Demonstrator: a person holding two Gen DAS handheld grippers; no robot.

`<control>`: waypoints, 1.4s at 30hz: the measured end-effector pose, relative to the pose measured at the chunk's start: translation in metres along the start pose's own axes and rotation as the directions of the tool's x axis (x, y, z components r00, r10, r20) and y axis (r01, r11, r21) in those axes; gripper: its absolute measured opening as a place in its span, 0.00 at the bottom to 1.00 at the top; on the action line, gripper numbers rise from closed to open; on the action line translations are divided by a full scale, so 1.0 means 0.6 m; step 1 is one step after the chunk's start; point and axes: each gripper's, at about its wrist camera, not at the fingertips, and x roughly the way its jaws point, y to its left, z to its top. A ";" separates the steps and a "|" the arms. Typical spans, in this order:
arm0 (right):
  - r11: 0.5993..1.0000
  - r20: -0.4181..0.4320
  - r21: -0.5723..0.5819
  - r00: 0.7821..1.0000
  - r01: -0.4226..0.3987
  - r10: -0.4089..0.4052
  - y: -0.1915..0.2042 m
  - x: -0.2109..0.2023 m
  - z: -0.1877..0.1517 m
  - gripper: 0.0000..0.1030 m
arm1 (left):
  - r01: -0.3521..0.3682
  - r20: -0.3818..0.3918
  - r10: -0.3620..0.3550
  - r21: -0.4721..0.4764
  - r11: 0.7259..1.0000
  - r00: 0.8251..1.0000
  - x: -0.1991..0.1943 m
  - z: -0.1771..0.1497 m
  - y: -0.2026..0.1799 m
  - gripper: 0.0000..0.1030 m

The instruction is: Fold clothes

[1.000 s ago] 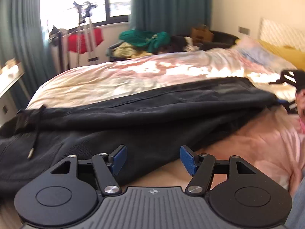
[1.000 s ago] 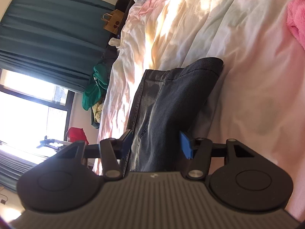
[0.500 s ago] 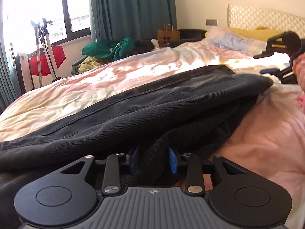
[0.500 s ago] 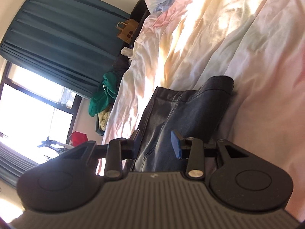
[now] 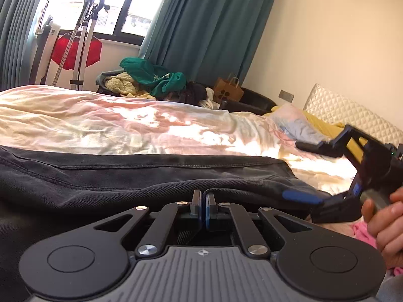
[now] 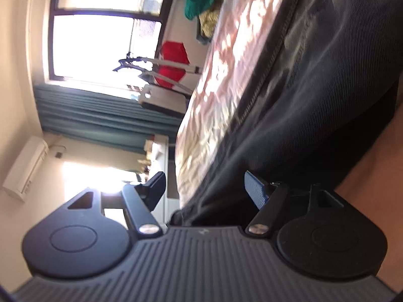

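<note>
Left gripper (image 5: 201, 202), fingers apart a second ago, now clamps the dark trousers (image 5: 126, 183); right gripper (image 6: 205, 186) gapes astride their edge, a fold apparently underway.

Both tongs: ribbed grey housing, black linkage arms with round discs and silver screws, blue pads (image 6: 255, 188) on black fingers.
</note>
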 end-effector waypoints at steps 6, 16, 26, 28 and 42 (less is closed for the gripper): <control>0.978 0.259 0.197 0.958 0.073 -0.124 -0.054 -0.077 0.029 0.70 | 0.004 0.016 -0.003 -0.035 0.999 1.000 -0.005 0.007 0.011 0.03; 0.957 0.548 0.279 0.806 0.076 -0.224 -0.108 -0.159 0.097 0.39 | -0.044 0.071 0.050 -0.088 0.995 0.996 -0.034 0.016 0.034 0.00; 0.959 0.711 -0.067 0.687 0.275 -0.147 -0.039 -0.165 0.139 0.05 | -0.069 -0.026 0.069 -0.007 0.998 0.997 -0.013 -0.007 0.027 0.00; 0.941 0.737 -0.110 0.662 0.321 -0.139 -0.027 -0.168 0.141 0.05 | -0.071 -0.034 0.071 -0.007 0.997 0.997 -0.011 -0.011 0.027 0.01; 0.907 0.595 0.253 0.686 0.335 -0.419 -0.119 -0.210 0.109 0.09 | -0.109 -0.070 0.107 -0.022 0.994 0.992 0.004 -0.017 0.033 0.03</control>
